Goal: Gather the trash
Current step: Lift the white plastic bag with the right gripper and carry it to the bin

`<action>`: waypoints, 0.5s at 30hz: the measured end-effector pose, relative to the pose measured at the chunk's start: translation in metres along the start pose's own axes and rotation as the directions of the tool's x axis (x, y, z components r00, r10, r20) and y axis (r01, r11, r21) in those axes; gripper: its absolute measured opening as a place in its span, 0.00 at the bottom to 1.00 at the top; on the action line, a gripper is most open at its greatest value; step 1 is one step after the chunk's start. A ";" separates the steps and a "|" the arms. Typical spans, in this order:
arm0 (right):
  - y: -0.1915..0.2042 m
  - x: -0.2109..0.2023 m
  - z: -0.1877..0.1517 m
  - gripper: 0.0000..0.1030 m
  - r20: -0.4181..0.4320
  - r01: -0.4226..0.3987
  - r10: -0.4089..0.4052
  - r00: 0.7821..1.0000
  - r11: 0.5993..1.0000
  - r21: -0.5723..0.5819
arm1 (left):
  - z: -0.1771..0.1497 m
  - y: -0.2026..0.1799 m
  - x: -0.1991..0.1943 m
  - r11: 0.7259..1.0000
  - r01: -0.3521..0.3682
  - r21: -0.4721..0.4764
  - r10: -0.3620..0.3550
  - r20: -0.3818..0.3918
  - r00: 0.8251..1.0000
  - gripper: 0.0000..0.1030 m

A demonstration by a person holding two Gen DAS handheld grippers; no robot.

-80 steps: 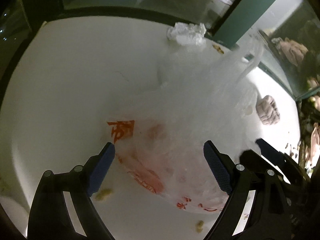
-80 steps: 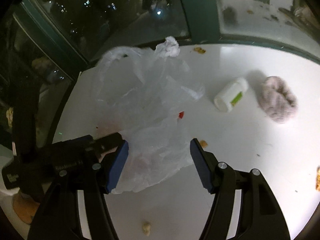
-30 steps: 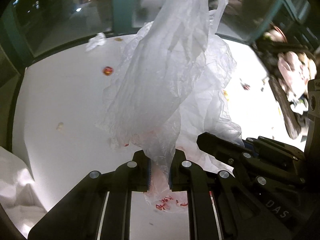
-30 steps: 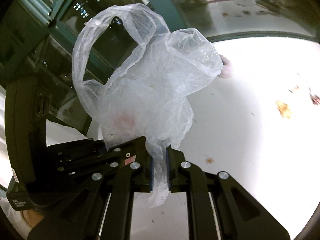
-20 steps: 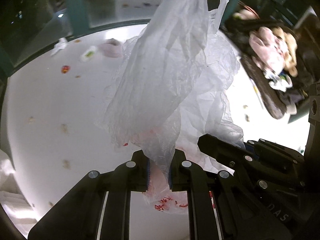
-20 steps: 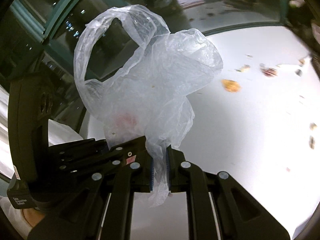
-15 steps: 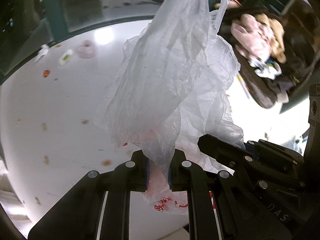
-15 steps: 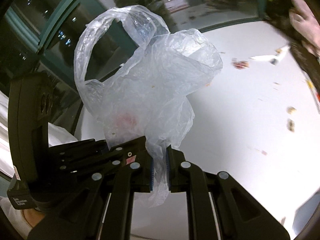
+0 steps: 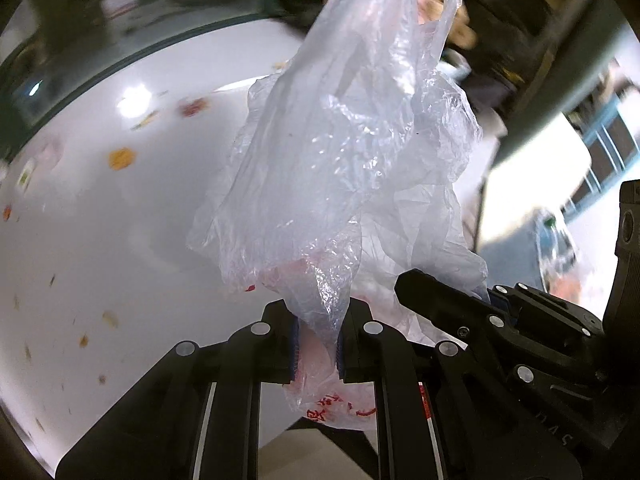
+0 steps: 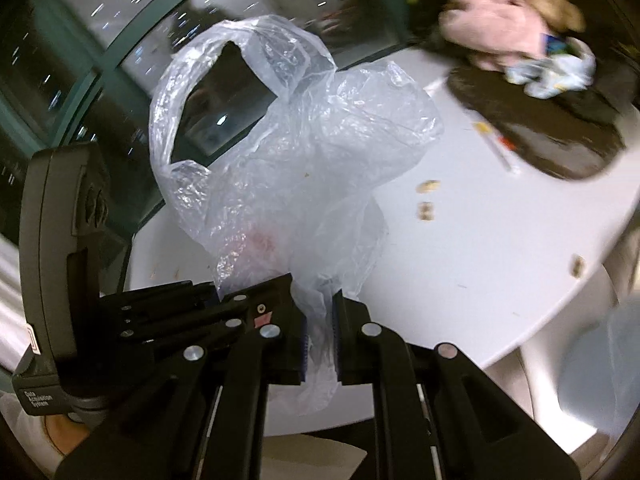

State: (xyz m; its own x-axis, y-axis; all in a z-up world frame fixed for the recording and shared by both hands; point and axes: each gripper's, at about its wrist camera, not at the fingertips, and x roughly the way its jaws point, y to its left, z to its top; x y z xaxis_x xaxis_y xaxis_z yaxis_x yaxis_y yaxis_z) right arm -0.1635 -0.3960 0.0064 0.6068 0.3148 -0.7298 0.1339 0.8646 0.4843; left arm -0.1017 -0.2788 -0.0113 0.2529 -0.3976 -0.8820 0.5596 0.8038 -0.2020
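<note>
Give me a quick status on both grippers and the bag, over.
Left gripper shut on plastic bag. Right gripper shut on same bag, side by side. Bag lifted clear above white table; scraps remain on it. Nothing in the way.

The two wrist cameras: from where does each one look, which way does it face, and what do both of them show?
Left wrist: sits on the left gripper, faces forward and down over the white table; shows its own shut fingers and the right gripper at the right edge.
Right wrist: sits on the right gripper, faces across the table toward the dark window; shows its own shut fingers and the left gripper at the left.
Shared: the clear plastic bag pinched by both grippers, the table, scattered scraps.
</note>
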 end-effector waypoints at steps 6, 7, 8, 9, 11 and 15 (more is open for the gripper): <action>-0.051 -0.039 -0.020 0.11 0.081 0.092 -0.106 0.991 0.982 0.165 | 0.010 -0.062 0.022 0.978 0.085 0.190 -0.075 -0.061 0.995 0.10; -0.058 -0.045 -0.024 0.11 0.090 0.113 -0.132 0.987 0.974 0.196 | 0.010 -0.071 0.025 0.971 0.099 0.218 -0.085 -0.070 0.994 0.10; -0.063 -0.050 -0.028 0.11 0.095 0.131 -0.155 0.983 0.966 0.223 | 0.010 -0.083 0.029 0.958 0.123 0.258 -0.104 -0.087 0.991 0.10; -0.067 -0.054 -0.032 0.11 0.099 0.146 -0.175 0.980 0.958 0.246 | 0.007 -0.088 0.030 0.950 0.142 0.277 -0.119 -0.100 0.988 0.10; -0.077 -0.065 -0.042 0.11 0.110 0.185 -0.226 0.968 0.936 0.300 | 0.006 -0.102 0.036 0.931 0.181 0.316 -0.149 -0.125 0.981 0.10; -0.092 -0.082 -0.058 0.11 0.121 0.242 -0.311 0.943 0.887 0.394 | -0.003 -0.136 0.046 0.874 0.256 0.412 -0.197 -0.181 0.964 0.10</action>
State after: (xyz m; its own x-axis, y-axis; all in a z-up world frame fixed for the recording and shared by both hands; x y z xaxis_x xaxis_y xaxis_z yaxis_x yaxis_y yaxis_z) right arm -0.2708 -0.4790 -0.0066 0.6253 -0.0198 -0.7801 0.5743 0.6885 0.4429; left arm -0.1684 -0.4050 -0.0259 -0.0094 -0.4610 -0.8873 0.8793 0.4187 -0.2268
